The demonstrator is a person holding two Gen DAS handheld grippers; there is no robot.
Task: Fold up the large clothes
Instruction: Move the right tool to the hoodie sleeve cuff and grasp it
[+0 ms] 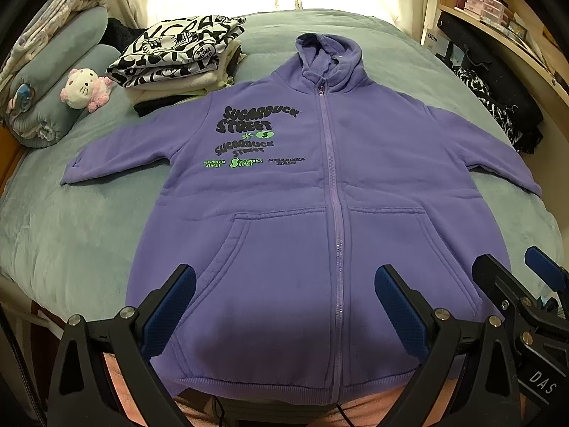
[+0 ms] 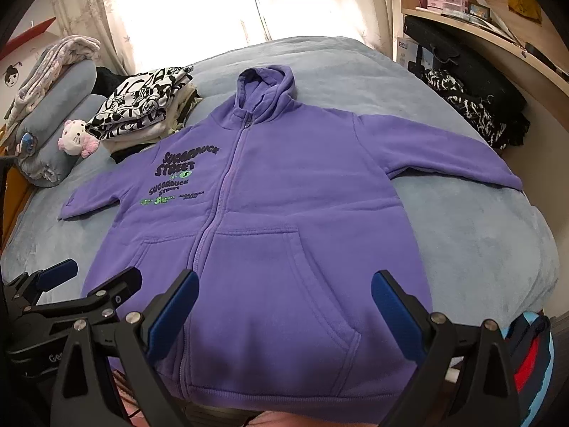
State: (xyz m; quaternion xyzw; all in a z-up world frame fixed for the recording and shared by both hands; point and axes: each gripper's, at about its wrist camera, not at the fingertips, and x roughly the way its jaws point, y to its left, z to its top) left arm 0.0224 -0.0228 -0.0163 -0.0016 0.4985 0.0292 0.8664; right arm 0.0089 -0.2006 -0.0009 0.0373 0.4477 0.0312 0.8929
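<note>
A purple zip-front fleece hoodie with black and green lettering is laid flat, front up, on the grey-blue plush bed, at frame centre. Its long axis runs from hem at the bottom to hood at the top. The left claw and right claw are held released above the hem, nothing grasped. Each sleeve is judged nearer its same-side claw.

A: From my feed, the hoodie's hem below my left fingers is cut off by the frame's edge.

B: Same below the right fingers; small green print beyond them is unreadable.
</note>
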